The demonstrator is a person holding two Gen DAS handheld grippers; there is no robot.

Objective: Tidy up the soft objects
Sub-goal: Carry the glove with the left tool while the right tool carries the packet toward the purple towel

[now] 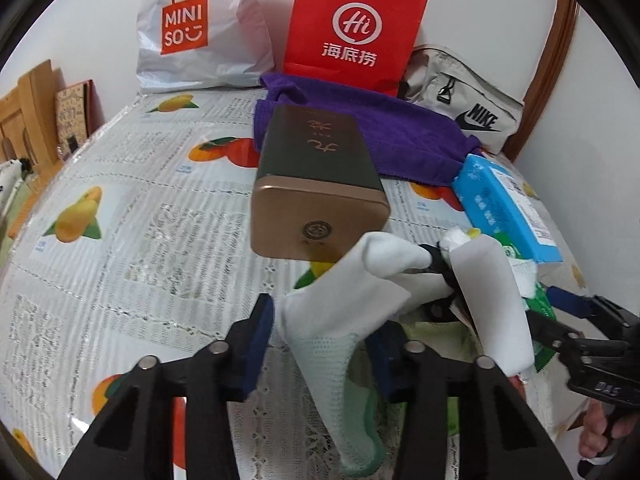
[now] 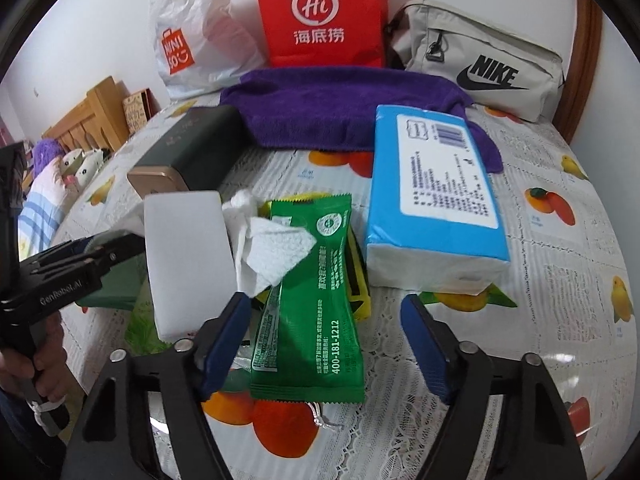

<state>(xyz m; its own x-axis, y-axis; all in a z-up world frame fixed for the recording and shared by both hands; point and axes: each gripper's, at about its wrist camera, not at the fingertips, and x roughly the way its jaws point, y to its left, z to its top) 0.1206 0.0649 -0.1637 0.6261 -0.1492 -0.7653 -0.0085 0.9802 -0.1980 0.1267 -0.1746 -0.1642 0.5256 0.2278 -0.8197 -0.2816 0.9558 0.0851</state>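
The tabletop (image 2: 560, 280), under a fruit-print cloth, carries everything. Along the far wall stand a white bag (image 1: 200, 36), a red bag (image 1: 352, 28) and a grey Nike pouch (image 2: 480, 60). A purple towel (image 2: 340, 108) lies spread just in front of them. Near its right end sits a blue tissue pack (image 2: 436, 196), and on the left a dark tin (image 1: 316, 176) with a gold end lies on its side.

Nearer, a white sock (image 1: 340, 320) with a pale green toe stands bunched up beside a white pad (image 2: 188, 256), crumpled tissue (image 2: 276, 248) and a green sachet (image 2: 312, 300).

The left gripper (image 1: 320, 348) has its fingers (image 1: 256, 344) on either side of the sock; whether the pads press it I cannot tell. The right gripper (image 2: 324, 348) hangs with fingers (image 2: 224, 344) apart, the sachet's near end between them, the pads clear of it.
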